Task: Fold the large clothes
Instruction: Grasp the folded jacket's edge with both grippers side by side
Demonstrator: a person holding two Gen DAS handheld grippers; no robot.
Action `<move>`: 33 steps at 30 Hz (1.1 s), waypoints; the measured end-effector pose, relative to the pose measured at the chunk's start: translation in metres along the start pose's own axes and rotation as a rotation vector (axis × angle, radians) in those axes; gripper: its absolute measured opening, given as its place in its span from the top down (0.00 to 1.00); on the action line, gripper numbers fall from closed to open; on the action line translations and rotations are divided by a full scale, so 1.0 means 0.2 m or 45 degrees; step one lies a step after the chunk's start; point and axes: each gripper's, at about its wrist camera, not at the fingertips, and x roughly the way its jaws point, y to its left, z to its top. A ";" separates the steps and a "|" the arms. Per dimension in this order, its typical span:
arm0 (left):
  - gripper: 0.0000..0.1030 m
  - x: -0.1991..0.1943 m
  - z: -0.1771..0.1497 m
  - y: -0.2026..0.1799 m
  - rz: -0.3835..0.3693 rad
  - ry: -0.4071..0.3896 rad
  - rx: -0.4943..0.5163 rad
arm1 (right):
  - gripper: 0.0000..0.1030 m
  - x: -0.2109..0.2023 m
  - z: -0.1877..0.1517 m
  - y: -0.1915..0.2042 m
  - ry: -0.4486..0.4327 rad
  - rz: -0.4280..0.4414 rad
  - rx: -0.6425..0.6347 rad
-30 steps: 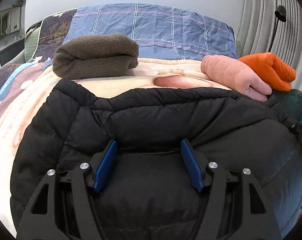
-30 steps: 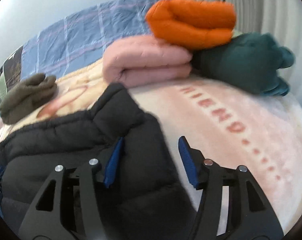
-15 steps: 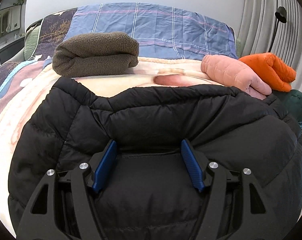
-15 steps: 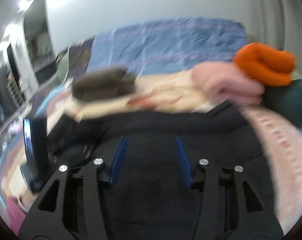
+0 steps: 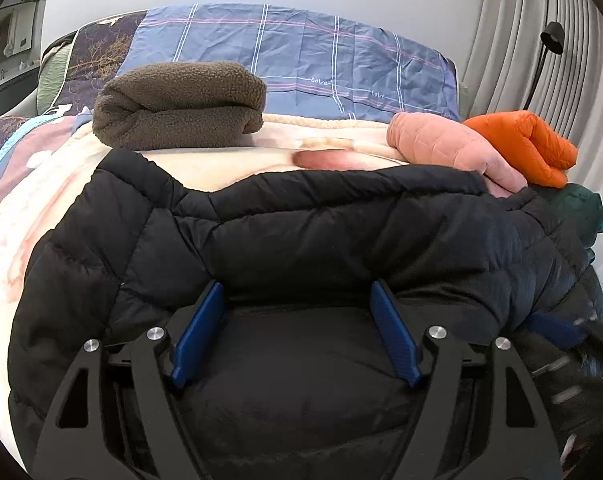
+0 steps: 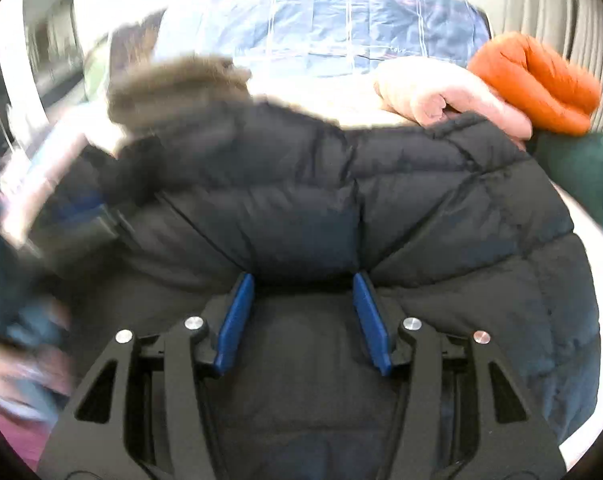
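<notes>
A black puffer jacket (image 5: pixel 301 240) lies spread on the bed's cream blanket (image 5: pixel 41 208) and fills the lower half of both views (image 6: pixel 421 208). My left gripper (image 5: pixel 299 292) is open, its blue pads pressed down on the jacket with padded fabric between them. My right gripper (image 6: pixel 303 280) is open too, narrower, low over the jacket's right part with fabric between its pads. The right gripper shows blurred at the left wrist view's right edge (image 5: pixel 561 332).
Folded clothes lie beyond the jacket: a brown fleece (image 5: pixel 181 104) at the back left, a pink quilted piece (image 5: pixel 449 148), an orange puffer (image 5: pixel 521 144) and a dark green garment (image 5: pixel 581 208) at the right. A blue plaid pillow (image 5: pixel 301 52) and grey curtains (image 5: pixel 521 40) stand behind.
My right gripper swung left from the jacket's right edge onto the jacket, and its jaws narrowed a little. My left gripper stayed open on the jacket, almost still.
</notes>
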 end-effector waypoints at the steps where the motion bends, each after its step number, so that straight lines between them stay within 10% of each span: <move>1: 0.26 0.00 0.00 0.00 0.001 -0.002 0.000 | 0.48 -0.05 0.05 0.00 -0.033 0.029 0.005; 5: 0.26 -0.02 0.00 0.00 0.009 -0.009 0.002 | 0.47 -0.05 0.33 0.09 -0.127 -0.038 -0.088; 8: 0.26 -0.02 0.00 0.00 0.011 -0.010 0.000 | 0.49 0.18 0.44 0.07 0.041 0.002 -0.023; 12: 0.26 -0.03 0.00 -0.01 0.014 0.001 0.009 | 0.46 0.63 0.39 0.01 0.264 -0.040 -0.004; 19: 0.27 0.00 -0.01 -0.02 0.031 0.038 0.030 | 0.46 0.66 0.37 0.03 0.236 -0.075 -0.028; 27: 0.26 -0.01 -0.01 0.00 0.003 0.028 0.005 | 0.44 0.17 0.28 0.05 0.047 -0.096 -0.063; 33: 0.26 -0.01 -0.01 -0.01 0.009 0.024 0.007 | 0.43 -0.16 -0.16 0.10 0.093 -0.043 -0.082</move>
